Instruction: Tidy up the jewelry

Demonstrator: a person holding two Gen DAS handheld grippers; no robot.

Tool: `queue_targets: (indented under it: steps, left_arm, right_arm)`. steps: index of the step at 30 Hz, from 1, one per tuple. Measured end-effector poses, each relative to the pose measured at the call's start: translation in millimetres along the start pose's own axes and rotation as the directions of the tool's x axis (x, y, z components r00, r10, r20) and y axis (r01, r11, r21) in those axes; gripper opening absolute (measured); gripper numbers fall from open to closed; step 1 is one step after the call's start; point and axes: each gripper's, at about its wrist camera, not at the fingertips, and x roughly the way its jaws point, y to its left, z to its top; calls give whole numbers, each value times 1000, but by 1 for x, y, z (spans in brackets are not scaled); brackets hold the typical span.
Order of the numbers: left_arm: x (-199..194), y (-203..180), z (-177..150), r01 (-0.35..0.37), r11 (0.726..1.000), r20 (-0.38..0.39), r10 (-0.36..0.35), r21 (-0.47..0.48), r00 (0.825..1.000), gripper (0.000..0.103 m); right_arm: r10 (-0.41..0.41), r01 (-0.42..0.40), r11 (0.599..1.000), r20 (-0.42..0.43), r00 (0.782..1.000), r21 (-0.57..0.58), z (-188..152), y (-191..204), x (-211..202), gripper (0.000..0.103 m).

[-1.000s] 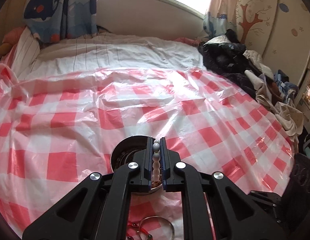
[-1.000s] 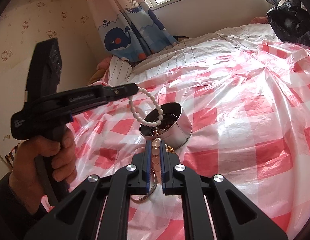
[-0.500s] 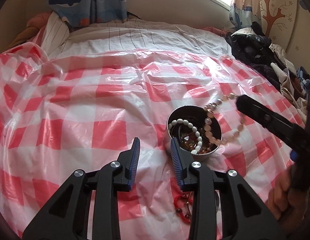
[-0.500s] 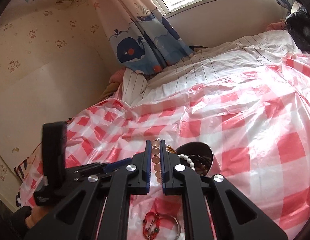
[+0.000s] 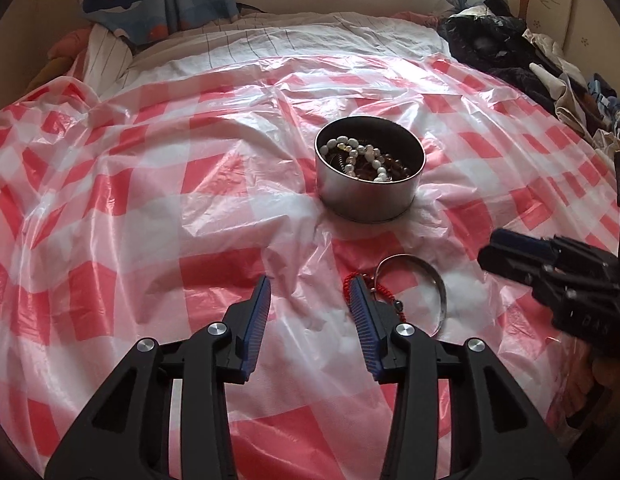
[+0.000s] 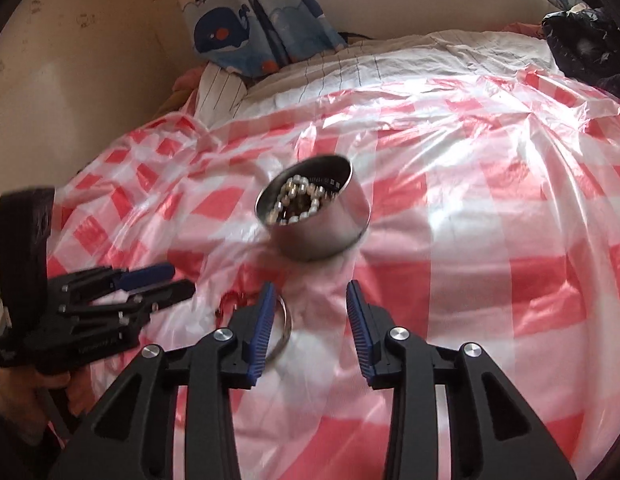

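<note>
The left gripper [image 5: 308,312] has nothing between its jaws, which are opening, and the red cord bracelet [image 5: 380,294] lies against its right-hand finger at about one o'clock, with the silver bangle [image 5: 432,280] just beyond at two o'clock. The right gripper [image 6: 310,320] is likewise empty with its jaws opening, the bangle touching its left-hand finger. The round tin [image 5: 370,170] of beaded strands stands at twelve o'clock on the checked plastic sheet [image 5: 150,200]; I would straddle the bangle's rim, close firmly and lift clear before crossing to it.
</note>
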Motion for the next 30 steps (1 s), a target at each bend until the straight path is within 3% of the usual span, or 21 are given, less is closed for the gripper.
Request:
queue_targets:
  steps: [7, 11, 14, 16, 22, 27, 30]
  left_arm:
    - [0, -11, 4, -15, 997, -4, 15, 76, 1000, 39]
    - [6, -24, 2, -39, 989, -13, 41, 141, 999, 39]
    - [10, -25, 2, -75, 983, -20, 80, 170, 997, 39]
    - [8, -27, 3, -73, 982, -10, 76, 175, 997, 39]
    - [10, -44, 3, 9, 977, -5, -8, 211, 1000, 39]
    - [26, -55, -4, 46, 968, -60, -31, 248, 998, 27]
    - [36, -64, -11, 48, 954, -104, -17, 296, 994, 2]
  right_arm:
    - [-48, 42, 987, -40, 998, -158, -6, 33, 24, 37]
    - [-144, 112, 966, -125, 982, -231, -6, 42, 55, 37]
    - [-269, 236, 934, -93, 959, -267, -7, 31, 45, 37]
    - [-313, 290, 932, -78, 947, -218, -6, 11, 31, 38]
    - [-172, 165, 983, -83, 982, -79, -2, -8, 17, 38]
    - [-155, 143, 984, -116, 981, -109, -8, 0, 27, 33]
    - [-165, 146, 979, -127, 978, -143, -11, 5, 31, 20]
